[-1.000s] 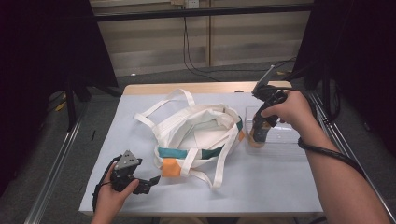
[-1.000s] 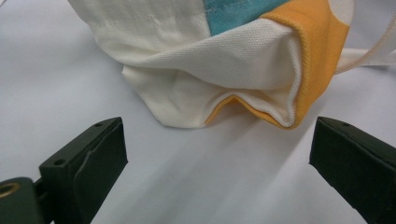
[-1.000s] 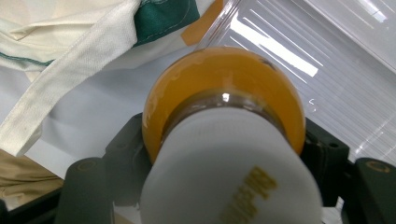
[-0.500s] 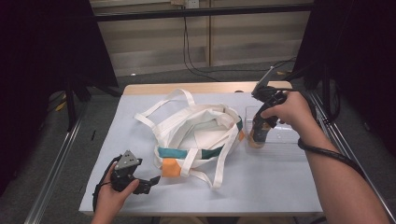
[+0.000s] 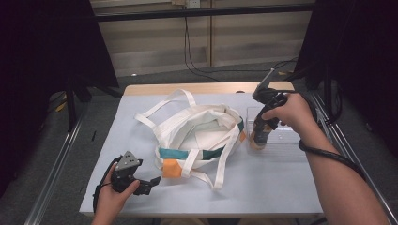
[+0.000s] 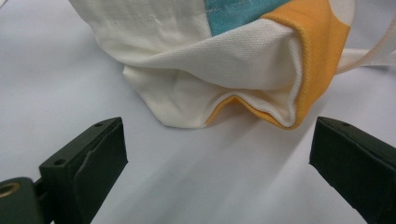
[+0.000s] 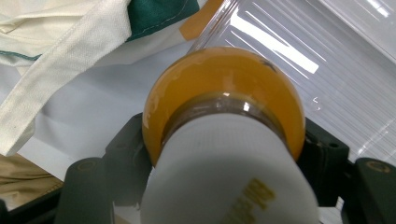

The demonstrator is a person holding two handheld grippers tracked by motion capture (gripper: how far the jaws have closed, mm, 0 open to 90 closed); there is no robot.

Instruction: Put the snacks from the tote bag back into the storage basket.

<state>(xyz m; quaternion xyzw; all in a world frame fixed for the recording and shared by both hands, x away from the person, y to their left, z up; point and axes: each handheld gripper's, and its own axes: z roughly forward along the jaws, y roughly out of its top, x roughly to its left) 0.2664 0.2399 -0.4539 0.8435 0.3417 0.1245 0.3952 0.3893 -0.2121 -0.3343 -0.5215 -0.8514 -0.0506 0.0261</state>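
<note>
1. Overhead, my right gripper (image 5: 259,136) pinches an orange bottle (image 5: 257,139) upright over the clear tray (image 5: 286,140), just right of the tote bag (image 5: 197,136)
2. Ahead of my left gripper (image 6: 217,172), jaws spread, lies the bag's corner
3. Between my right jaws, the bottle's long axis points at the tray

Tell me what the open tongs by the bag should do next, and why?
Probably slide the left tongs forward and close on the bag's orange corner. Its jaws stand wide open just short of that folded edge, while the right tongs already grip the orange bottle, likely bound for the bag.
</note>
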